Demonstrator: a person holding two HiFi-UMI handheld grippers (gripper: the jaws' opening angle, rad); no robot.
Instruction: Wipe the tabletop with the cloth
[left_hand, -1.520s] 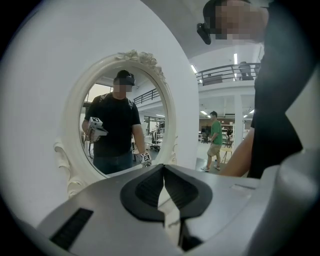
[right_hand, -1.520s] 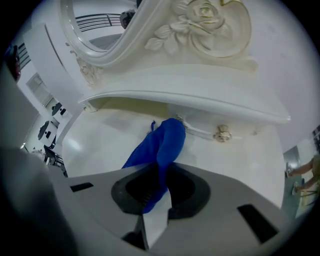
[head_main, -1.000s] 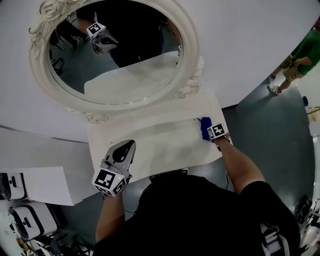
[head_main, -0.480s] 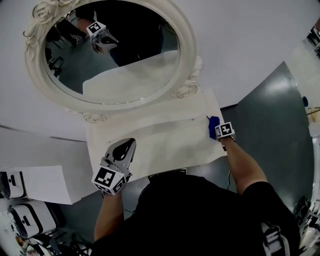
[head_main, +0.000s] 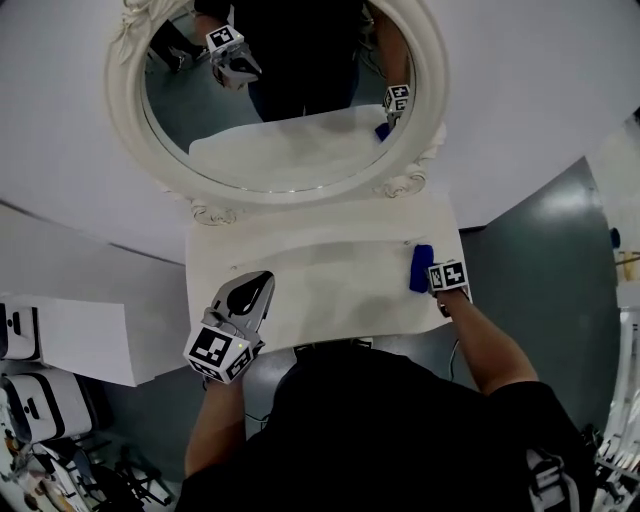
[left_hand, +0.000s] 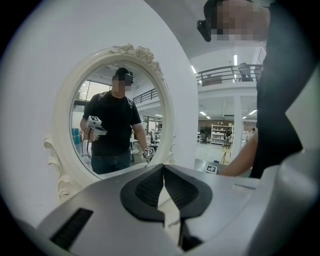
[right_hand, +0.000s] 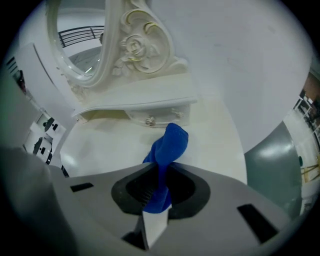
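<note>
White wall and an ornate oval mirror (head_main: 300, 197) are backing a small cream dressing table, whose tabletop (head_main: 320, 290) is apparently being wiped along its right end. A blue cloth (right_hand: 170, 145) is being held there, near the right edge and just in front of the little drawer (right_hand: 150, 120) under the mirror, with its free end reaching out toward the surface. Whether it is being pressed flat on the top cannot be told.

The cloth is being judged soft, light and limp, likely to bunch and drag rather than glide. It is therefore best taken by a gathered fold, as is being done here, with enough fabric left loose to spread on the surface. The right gripper (right_hand: 159, 187) is being clamped on that fold, its jaws nearly together with only the fabric between them.

The left gripper (head_main: 258, 285) is being held over the table's front left part. Its jaws are pressed together on nothing, and the cloth is not being touched by it.
</note>
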